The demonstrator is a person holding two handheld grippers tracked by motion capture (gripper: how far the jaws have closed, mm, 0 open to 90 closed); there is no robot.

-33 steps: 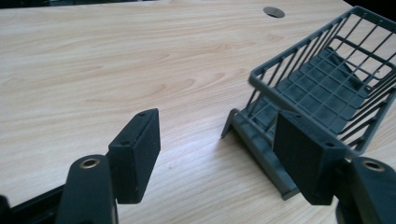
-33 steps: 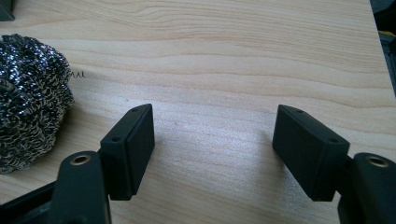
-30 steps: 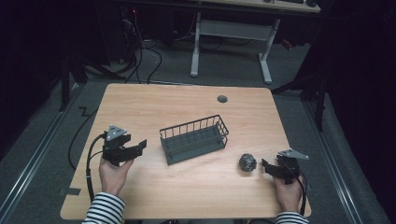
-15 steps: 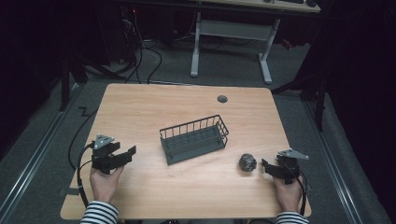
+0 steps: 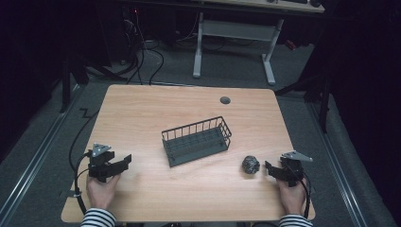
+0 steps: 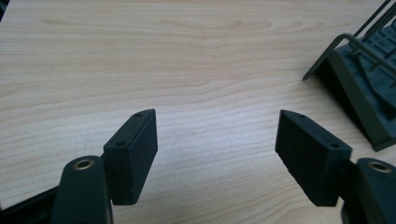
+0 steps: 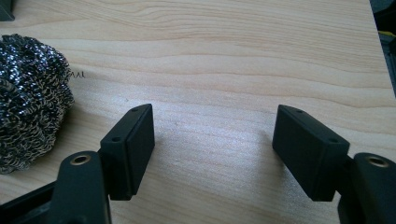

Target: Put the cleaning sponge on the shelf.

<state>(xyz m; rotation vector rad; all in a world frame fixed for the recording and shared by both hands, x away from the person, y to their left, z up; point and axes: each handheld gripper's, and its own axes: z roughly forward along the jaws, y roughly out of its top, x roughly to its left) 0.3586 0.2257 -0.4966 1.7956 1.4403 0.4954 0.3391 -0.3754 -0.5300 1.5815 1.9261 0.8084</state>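
1. A steel-wool scourer (image 5: 251, 164) lies on the wooden table (image 5: 189, 101) near its right front corner, just beside the tip of the right gripper (image 5: 270, 169). It is a rough ball with no clear long axis and no pointing end.
2. The right gripper rests low over the tabletop, aimed left toward the scourer. Its jaws stand apart with bare wood between them, and in the right gripper view the scourer (image 7: 28, 100) sits off the left jaw, apart from it.
3. The left gripper (image 5: 124, 161), near the left front edge, has just been opening its jaws; they are wide, nothing between.
4. A dark wire basket (image 5: 196, 140) stands mid-table, its long axis running left to right, slightly skewed.
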